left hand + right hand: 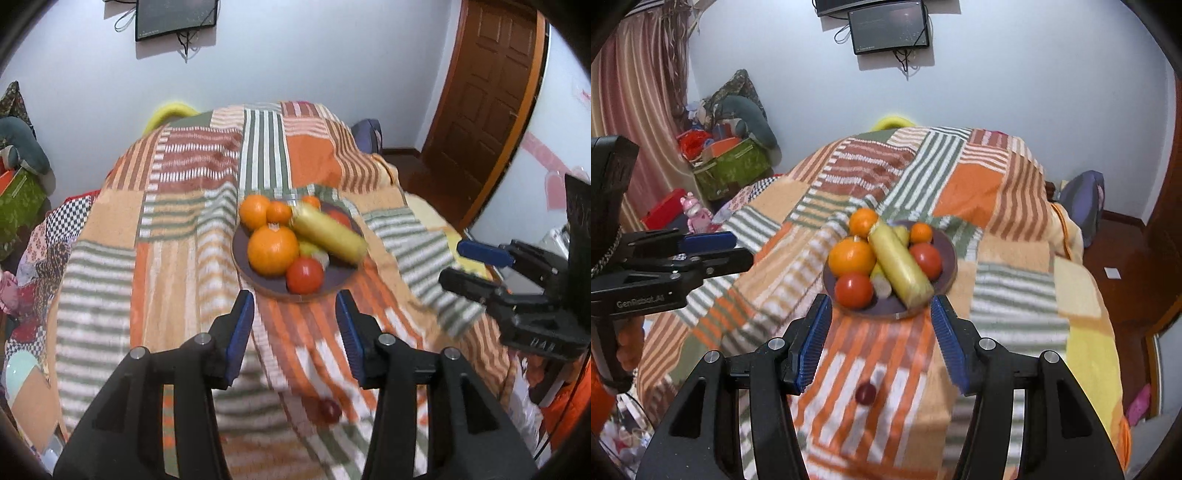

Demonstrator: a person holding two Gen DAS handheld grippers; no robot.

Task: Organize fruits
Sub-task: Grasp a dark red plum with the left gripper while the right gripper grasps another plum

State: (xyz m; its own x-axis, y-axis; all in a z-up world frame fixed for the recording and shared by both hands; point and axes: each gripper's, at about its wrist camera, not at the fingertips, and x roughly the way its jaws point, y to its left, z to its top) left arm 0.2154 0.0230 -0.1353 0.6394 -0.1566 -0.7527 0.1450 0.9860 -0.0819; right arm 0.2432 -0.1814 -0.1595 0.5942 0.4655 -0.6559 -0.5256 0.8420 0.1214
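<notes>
A dark plate (340, 275) (945, 247) rests on the striped blanket and carries several oranges, two red tomatoes and a long yellow fruit (328, 232) (899, 266). The biggest orange (273, 251) (852, 257) lies at the plate's left, with a tomato (304, 275) (854, 290) at its near rim. A small dark red fruit (330, 410) (865, 393) sits alone on the blanket, nearer than the plate. My left gripper (295, 299) (742, 249) is open and empty, its tips just short of the plate. To its right, my right gripper (880, 301) (452, 263) is likewise open and empty.
The blanket (177, 258) covers a bed that drops off on both sides. A wooden door (487, 92) and bare floor lie to the right. A green box (733, 166) and a pink toy (696, 214) stand at the left, with a screen (888, 26) on the far wall.
</notes>
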